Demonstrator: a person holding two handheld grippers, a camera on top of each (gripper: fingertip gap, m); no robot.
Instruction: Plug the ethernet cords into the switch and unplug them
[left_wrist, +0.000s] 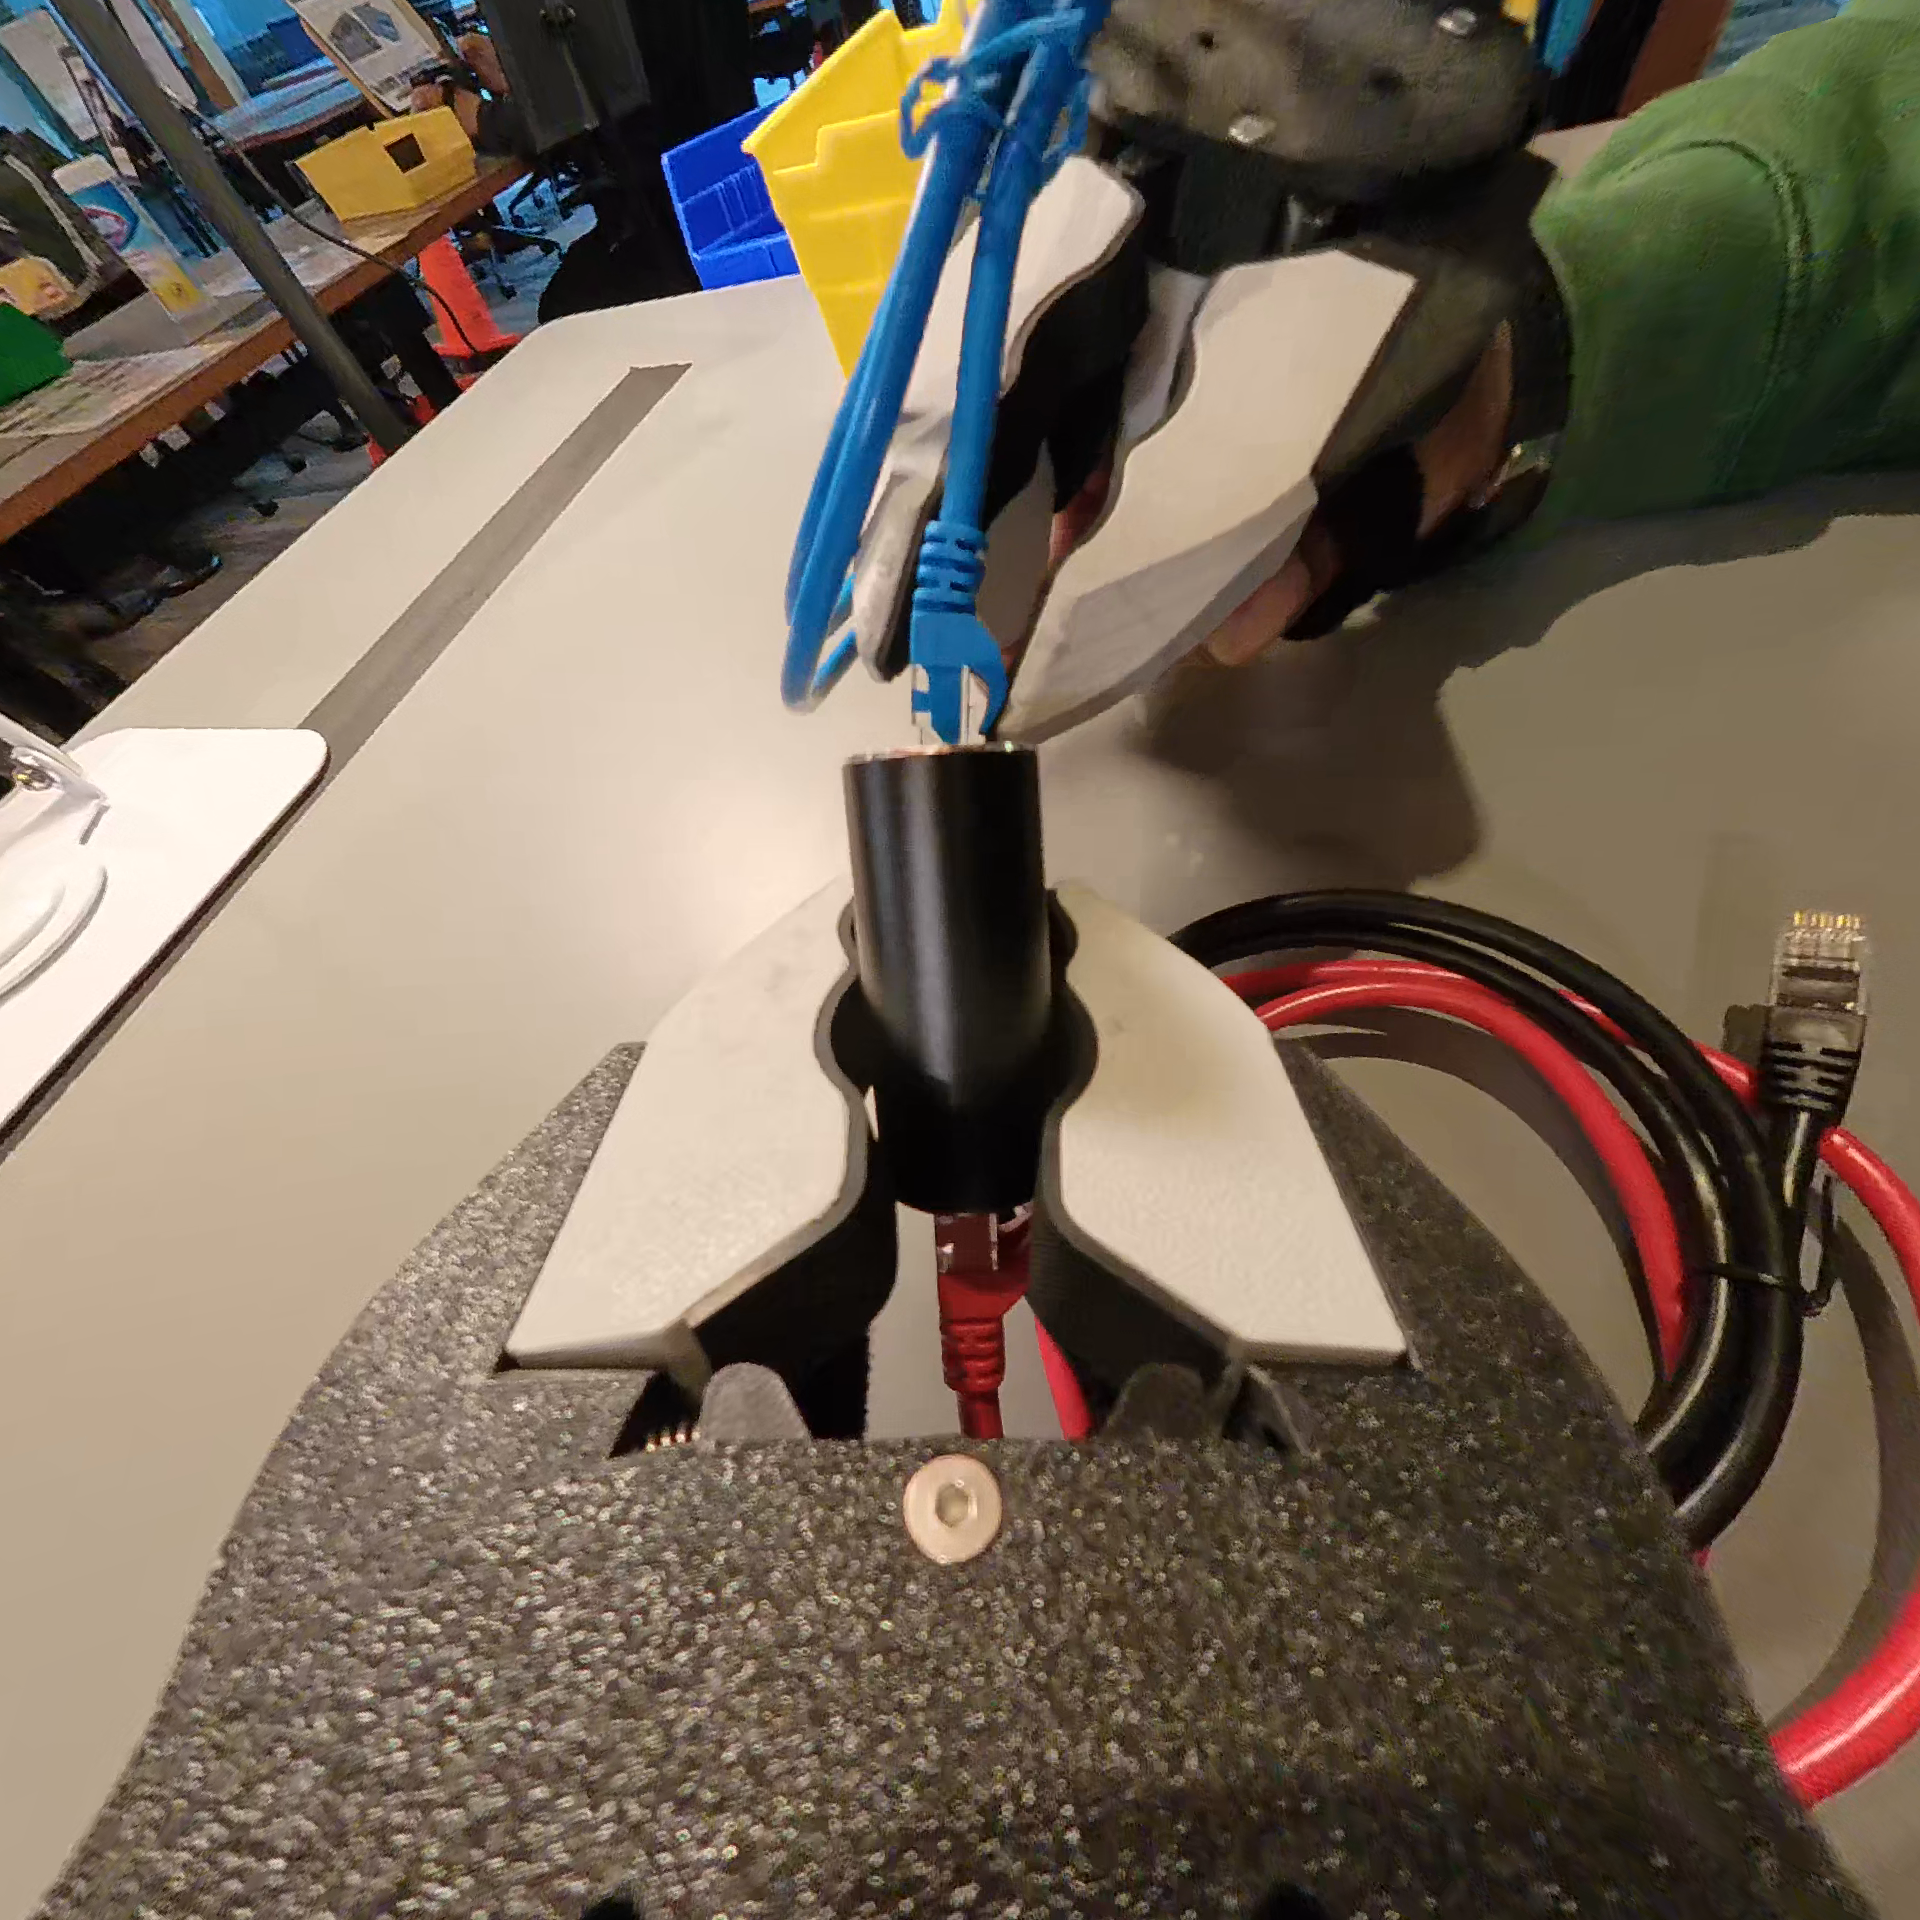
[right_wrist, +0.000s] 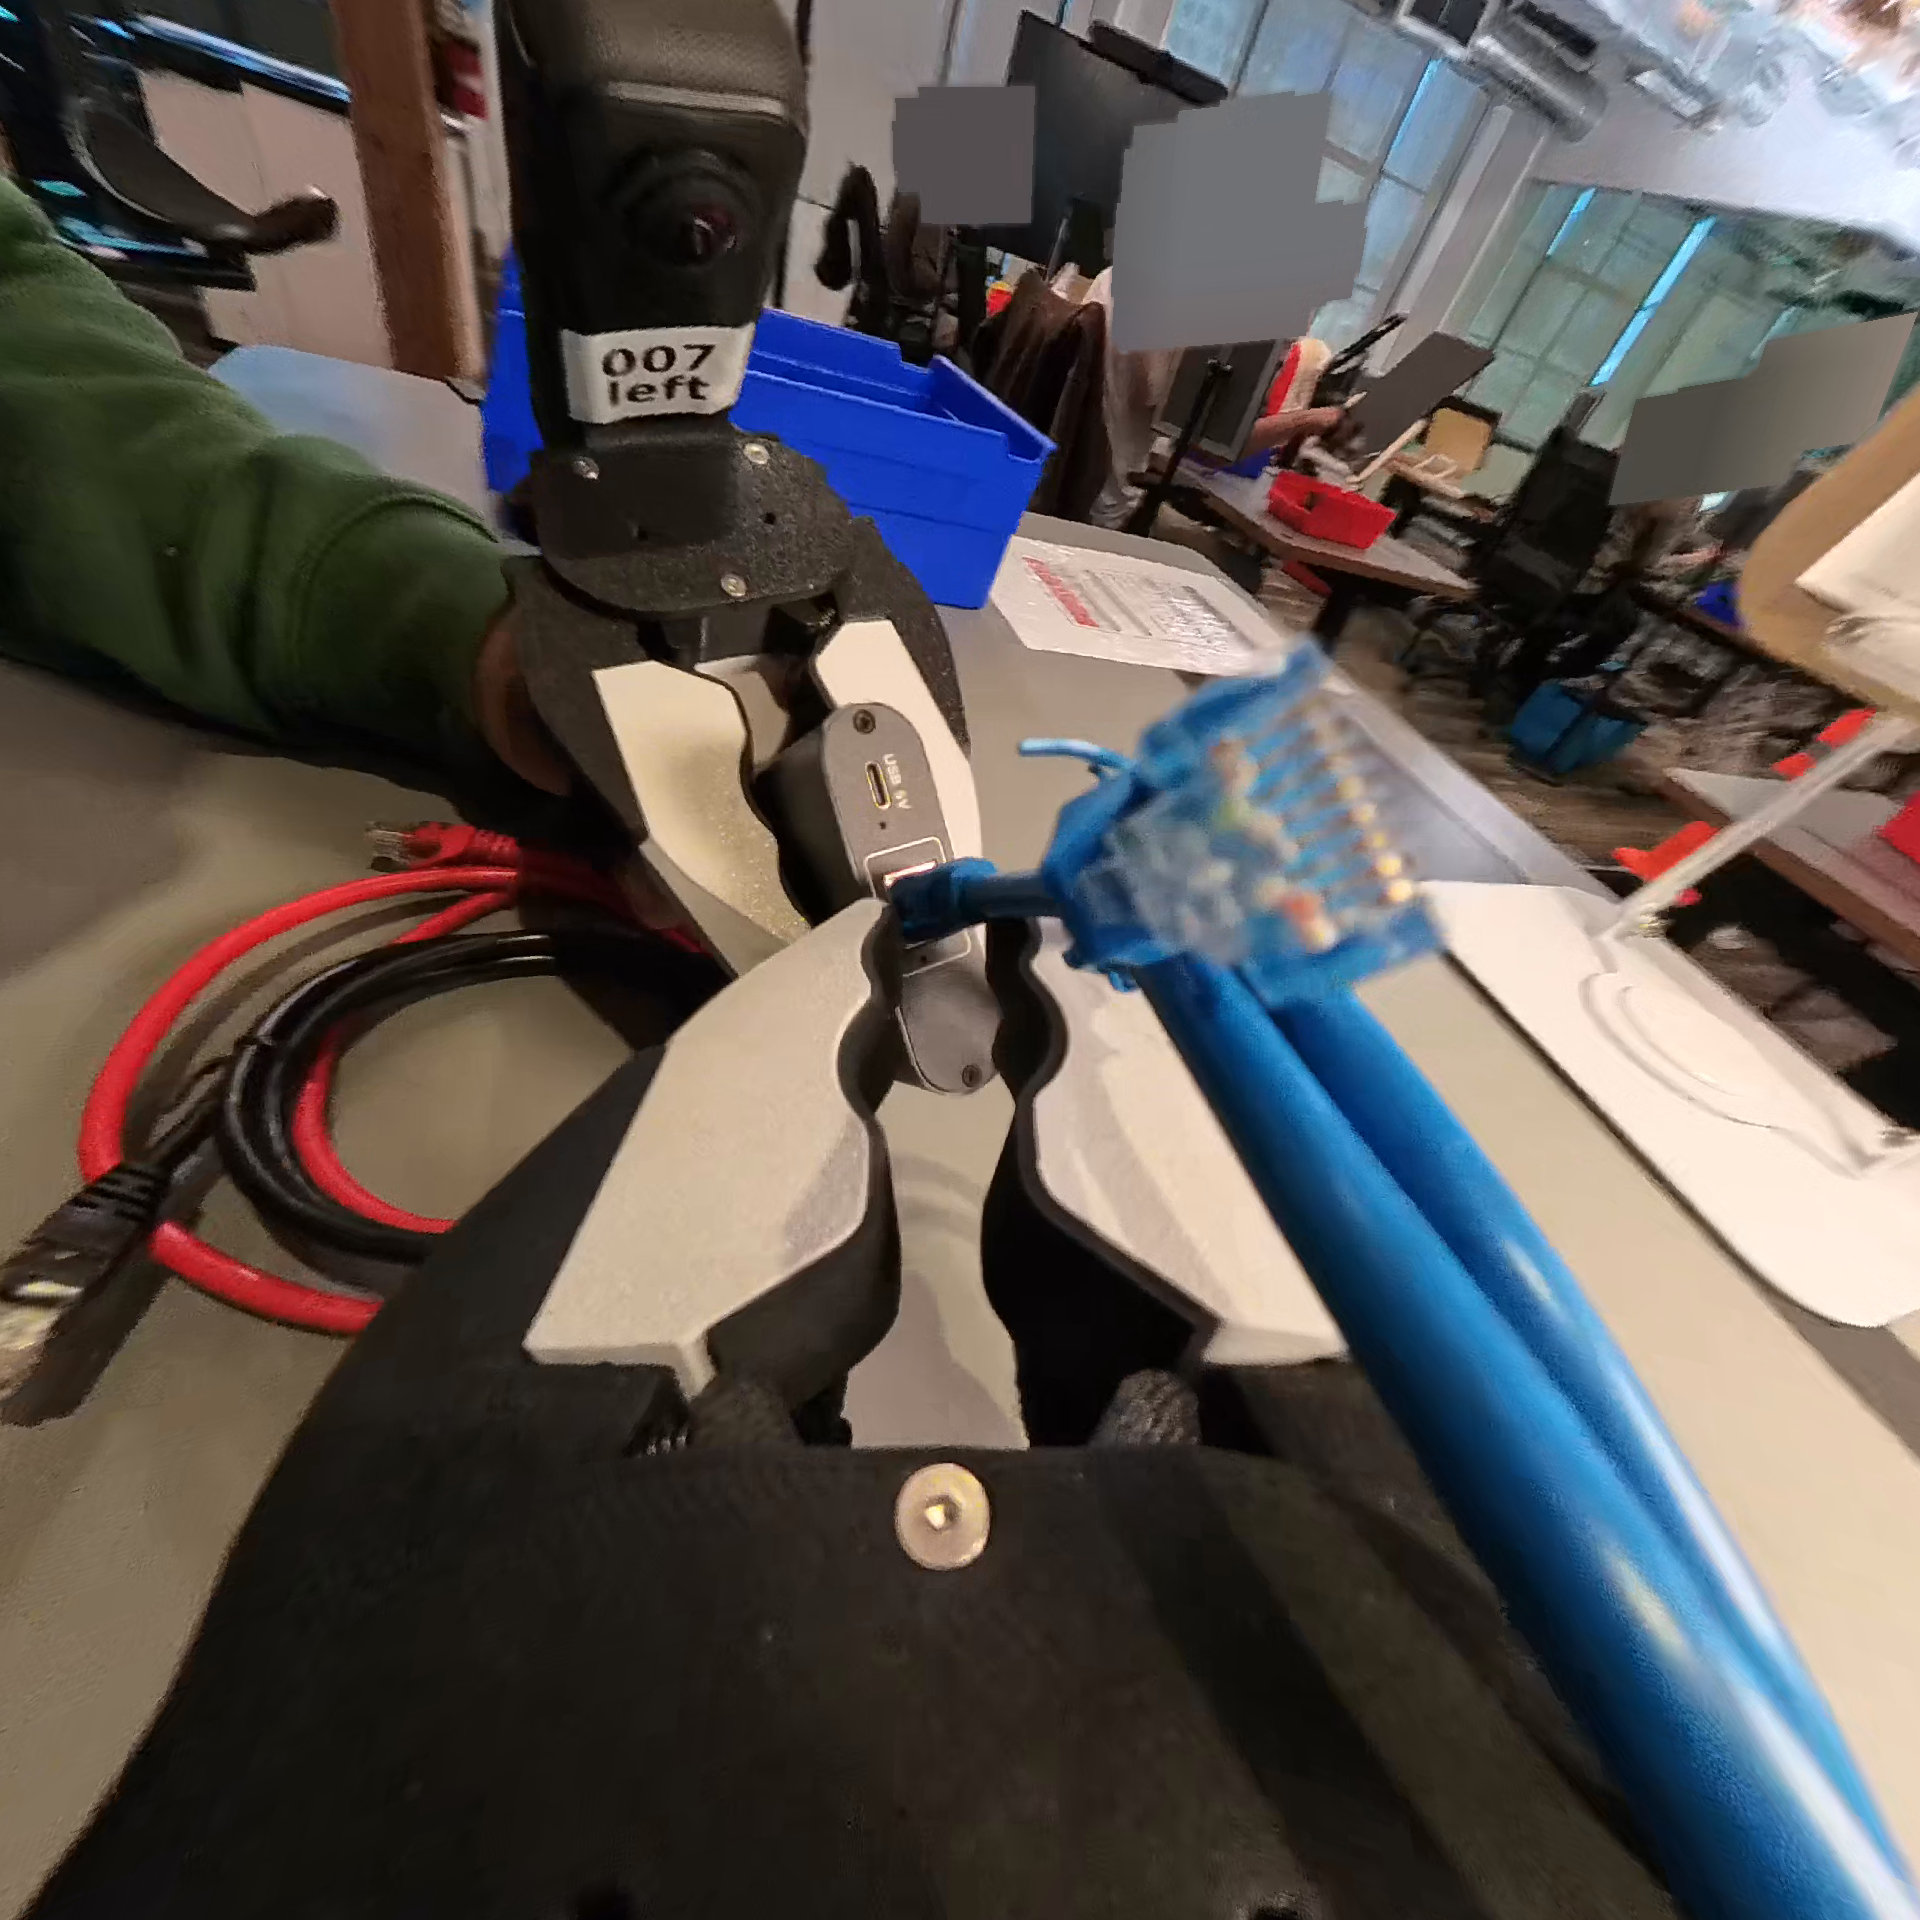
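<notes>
The left gripper (left_wrist: 956, 1023) was clamped around the dark body of the switch (left_wrist: 951, 966), which stood up between its grey fingers (left_wrist: 748, 1122). A red cord (left_wrist: 971, 1340) was plugged into the near end of the switch, behind the fingertips; its run back under the gripper body was hidden.

Just past the far end of the switch the right gripper (left_wrist: 940, 686) came in from the opposite side, its fingers pinched on the blue cord (left_wrist: 951, 566) just behind the plug. The clear plug tip sat right at the switch's far face; whether it was seated in the port could not be told from either view.

In the right wrist view the same plug (right_wrist: 925, 896) met the switch (right_wrist: 904, 821) just beyond the right gripper's (right_wrist: 935, 935) fingertips, with a socket half covered by it. The blue cord's other plug (right_wrist: 1257, 821) hung close to the lens, blurred, and its cable ran off the lower right edge.

To the left gripper's right lay a coil of red and black cords (left_wrist: 1558, 1039) on the grey table (left_wrist: 468, 831), partly cut off by the frame. Farther off stood a yellow bin (left_wrist: 842, 197) and a blue bin (left_wrist: 727, 197), and a green sleeve (left_wrist: 1745, 291) behind the right gripper.
</notes>
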